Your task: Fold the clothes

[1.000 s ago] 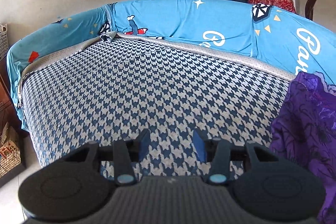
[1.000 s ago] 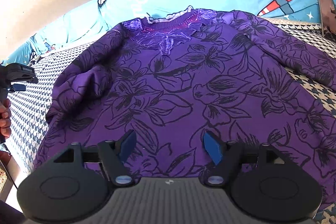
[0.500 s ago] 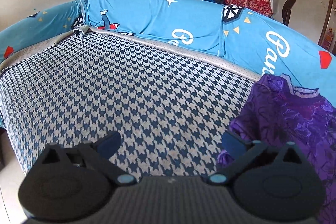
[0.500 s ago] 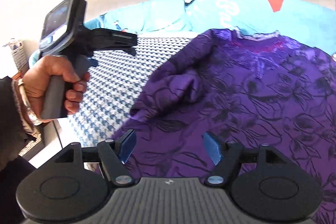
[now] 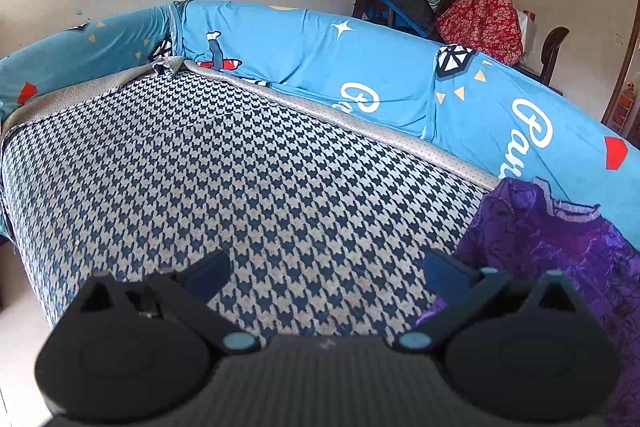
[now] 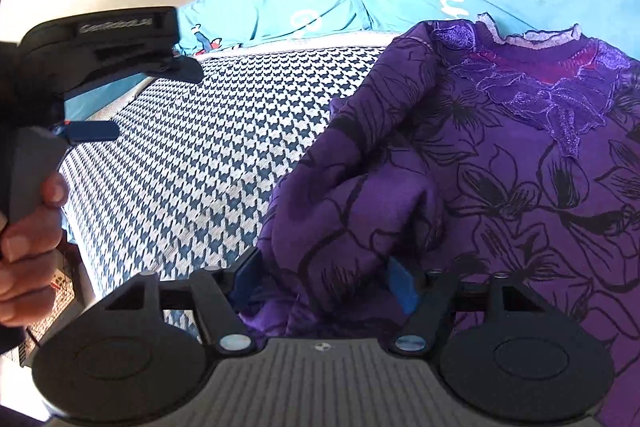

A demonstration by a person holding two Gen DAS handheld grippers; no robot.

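A purple garment (image 6: 500, 167) with black flower outlines and a lacy collar lies rumpled on the houndstooth-woven bed (image 5: 248, 187), filling the right of the right wrist frame. The right tongs (image 6: 324, 283) have just been closing around a bunched fold; whether the pads press is hidden by cloth. The left tongs (image 5: 326, 273) gape wide, empty, above the bare weave.

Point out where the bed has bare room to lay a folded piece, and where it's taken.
Free: the houndstooth mattress, from the blue bolsters at the back to the near edge, up to the purple top. Crowded: the top's side, where the right gripper straddles its bunched sleeve; the left gripper hovers open.
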